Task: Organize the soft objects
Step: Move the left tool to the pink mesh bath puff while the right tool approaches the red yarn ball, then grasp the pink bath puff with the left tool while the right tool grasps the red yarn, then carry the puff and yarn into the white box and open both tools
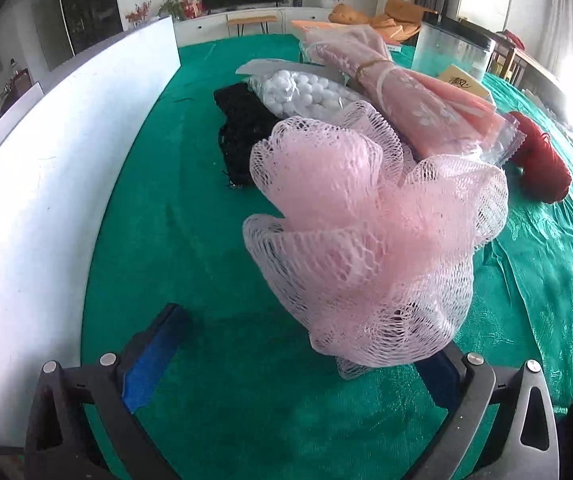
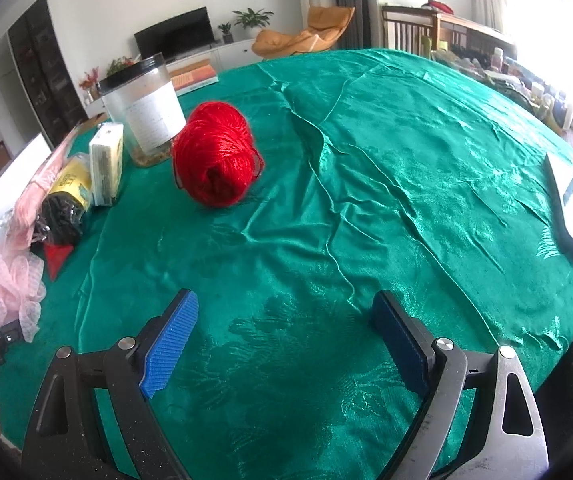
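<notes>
We are viewing the left gripper (image 1: 304,350) with its jaws spread wide over the green tablecloth (image 1: 190,208). The pink mesh bath pouf (image 1: 370,236) is resting on the cloth toward the right jaw, overlapping that pad's tip and standing well apart from the left pad; nothing is being clamped. Behind the pouf we are seeing a black mesh item (image 1: 242,132), a bag of white balls (image 1: 302,92) and a packet of pink fabric (image 1: 402,96).

The right gripper (image 2: 286,320) is likewise hovering with jaws wide, empty, above bare cloth. The red yarn ball (image 2: 216,156) is lying well ahead, left of centre, beside a clear jar (image 2: 142,108).
</notes>
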A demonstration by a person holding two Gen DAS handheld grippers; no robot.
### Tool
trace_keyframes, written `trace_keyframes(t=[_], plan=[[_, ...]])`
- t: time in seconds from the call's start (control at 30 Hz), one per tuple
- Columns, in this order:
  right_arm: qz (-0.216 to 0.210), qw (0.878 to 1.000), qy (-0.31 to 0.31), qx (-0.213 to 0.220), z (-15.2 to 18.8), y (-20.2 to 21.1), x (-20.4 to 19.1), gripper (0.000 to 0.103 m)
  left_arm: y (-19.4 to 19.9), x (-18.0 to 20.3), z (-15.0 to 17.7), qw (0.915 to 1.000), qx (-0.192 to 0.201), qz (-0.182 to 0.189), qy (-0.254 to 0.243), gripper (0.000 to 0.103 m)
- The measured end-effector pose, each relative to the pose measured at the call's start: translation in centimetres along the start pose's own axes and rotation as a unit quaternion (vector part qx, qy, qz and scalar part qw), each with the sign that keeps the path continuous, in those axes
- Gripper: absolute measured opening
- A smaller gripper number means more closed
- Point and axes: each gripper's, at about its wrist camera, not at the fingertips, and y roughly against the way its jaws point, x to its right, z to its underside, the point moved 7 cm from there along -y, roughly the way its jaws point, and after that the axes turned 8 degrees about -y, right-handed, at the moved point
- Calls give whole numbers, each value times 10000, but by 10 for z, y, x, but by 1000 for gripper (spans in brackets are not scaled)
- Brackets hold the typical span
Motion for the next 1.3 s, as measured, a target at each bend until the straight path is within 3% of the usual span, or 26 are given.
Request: trace_keyframes(t=[0.07, 0.13, 0.17, 0.27, 0.43, 0.47, 0.5, 0.6, 0.63, 0.67, 0.7, 0.73, 0.8, 0.97, 1.07, 1.13, 1.23, 1.3], plan=[[99, 9999, 132, 14, 2, -1, -2, 92, 3, 1, 4, 9999, -37, 71, -137, 103], [296, 9989, 370, 16, 5, -4, -7, 92, 8, 1, 6, 9987, -436, 228, -119, 103], [382, 9981, 479, 21, 6, -5, -8, 92, 15, 1, 5, 9989, -345, 332, -20, 103], [362, 9983, 449, 13, 6, -3, -7, 92, 43, 4, -11, 9978, 423, 495, 80, 103], [-274, 9984, -59, 498, -26, 20, -10, 91, 15, 16, -44, 9986, 254, 459, -91, 102], [-408, 9980, -121, 467, -38, 18, -16, 91, 12, 16, -42, 9984, 213, 522, -52, 89], [-553, 9978, -129, 337, -51, 12, -23, 91, 9, 16, -46, 9977, 207, 652, 13, 64], [-713, 9971, -7, -256, -91, -24, -45, 91, 12, 3, -41, 9949, 303, 927, 246, 42], [-744, 9955, 92, -579, -98, -42, -52, 89, 16, -4, -41, 9943, 331, 977, 279, 41], [-735, 9921, 186, -995, -101, -63, -58, 84, 21, -9, -33, 9939, 346, 999, 304, 38], [-641, 9891, 275, -1295, -101, -78, -60, 39, 27, -17, -33, 9935, 378, 1019, 344, 37], [-565, 9868, 301, -1490, -104, -89, -60, 43, 35, -25, -34, 9927, 443, 1052, 378, 37], [-479, 9891, 195, -1378, -125, -94, -60, 41, 51, -37, -38, 9920, 583, 1046, 396, 37], [-457, 9970, 29, -617, -208, -81, -71, 41, 76, -65, -62, 9873, 908, 1151, 613, 37], [-654, 9975, 196, -199, -239, -52, -101, 42, 96, -89, -77, 9846, 1199, 1053, 713, 37], [-927, 9944, 501, -65, -238, -29, -138, 42, 109, -113, -81, 9839, 1343, 884, 781, 37], [-1705, 9813, 839, -311, -206, 7, -208, 42, 124, -155, -74, 9843, 1405, 544, 916, 37], [-2397, 9634, 1038, -595, -170, 31, -263, 42, 135, -187, -62, 9840, 1426, 227, 1045, 38]])
